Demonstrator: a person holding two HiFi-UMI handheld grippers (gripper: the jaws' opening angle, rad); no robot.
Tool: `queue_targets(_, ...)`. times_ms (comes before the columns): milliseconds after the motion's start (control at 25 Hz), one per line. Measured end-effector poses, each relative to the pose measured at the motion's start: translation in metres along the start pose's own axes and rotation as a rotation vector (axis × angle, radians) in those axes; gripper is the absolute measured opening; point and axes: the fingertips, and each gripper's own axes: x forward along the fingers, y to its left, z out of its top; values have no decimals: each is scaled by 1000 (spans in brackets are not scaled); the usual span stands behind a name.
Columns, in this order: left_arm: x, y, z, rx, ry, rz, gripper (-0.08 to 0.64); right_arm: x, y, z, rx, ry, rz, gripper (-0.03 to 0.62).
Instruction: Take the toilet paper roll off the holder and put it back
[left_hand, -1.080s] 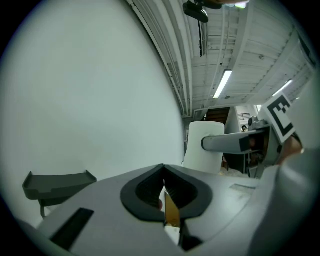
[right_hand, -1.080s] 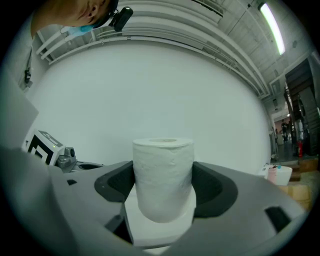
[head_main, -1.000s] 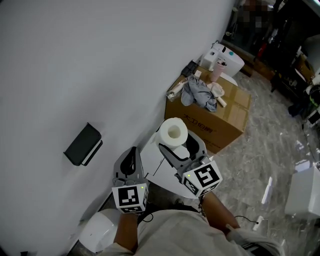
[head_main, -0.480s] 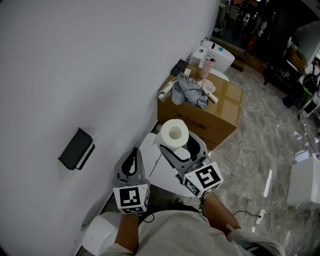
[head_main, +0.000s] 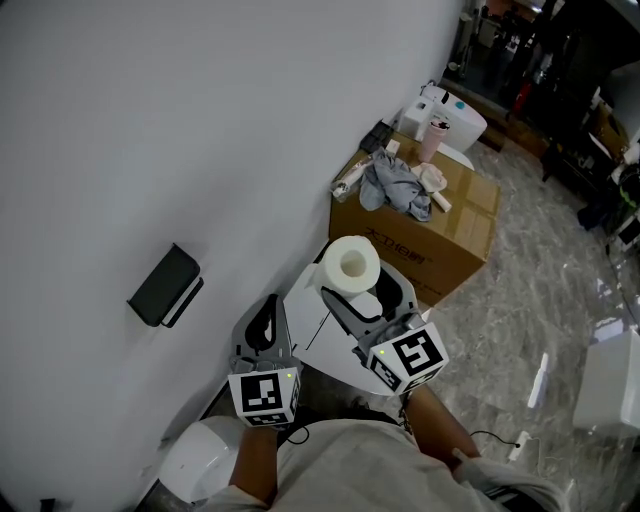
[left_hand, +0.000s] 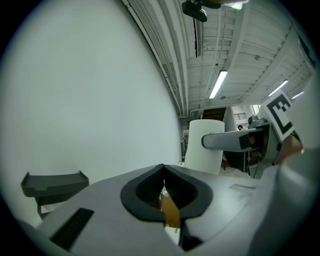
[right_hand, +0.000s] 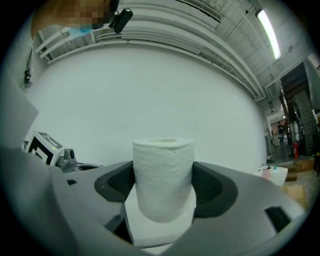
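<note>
Even, soft light from ceiling strip lamps (left_hand: 218, 84) washes the white wall (head_main: 150, 120) with faint shadows, while both gripper views bend strongly and darken at their rims.

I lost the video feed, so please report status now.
Right gripper shut on toilet paper roll, upright. Left gripper shut, empty. Holder on wall bare, nothing blocking it.
</note>
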Motion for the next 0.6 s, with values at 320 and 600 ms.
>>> queue_targets(320, -16, 23, -4, -4, -1, 69, 9, 17, 25, 0, -9, -6, 73, 330)
queue_targets(600, -39, 44, -4, -4, -1, 147, 9, 29, 52, 1, -6, -14, 150, 330)
